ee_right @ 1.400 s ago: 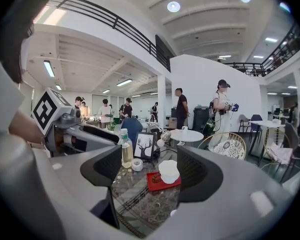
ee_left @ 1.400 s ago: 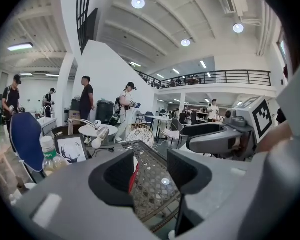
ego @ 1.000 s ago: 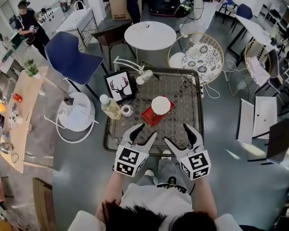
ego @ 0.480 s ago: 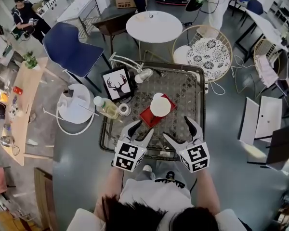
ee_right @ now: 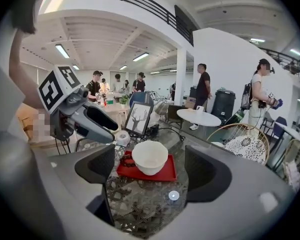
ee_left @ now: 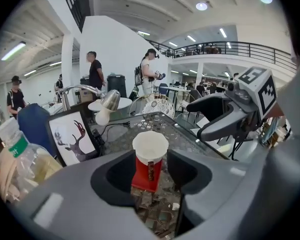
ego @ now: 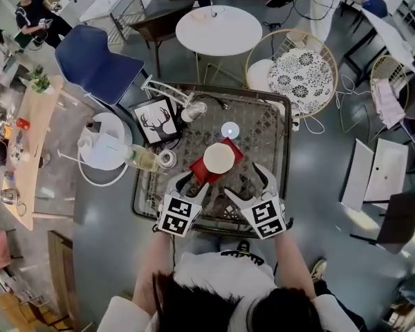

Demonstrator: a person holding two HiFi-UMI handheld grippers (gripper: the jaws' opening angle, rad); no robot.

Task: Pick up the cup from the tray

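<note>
Having closed in, you hold the left gripper (ego: 194, 184) and just-widened right gripper (ego: 247, 183) agape and empty, with the white cup (ego: 219, 158) on its red tray (ego: 198, 173) at twelve o'clock, ready for grasping.

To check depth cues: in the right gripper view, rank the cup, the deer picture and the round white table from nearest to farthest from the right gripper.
1. cup: dead ahead, on the red tray.
2. deer picture: behind it, slightly left.
3. round white table: farthest, back right.
</note>
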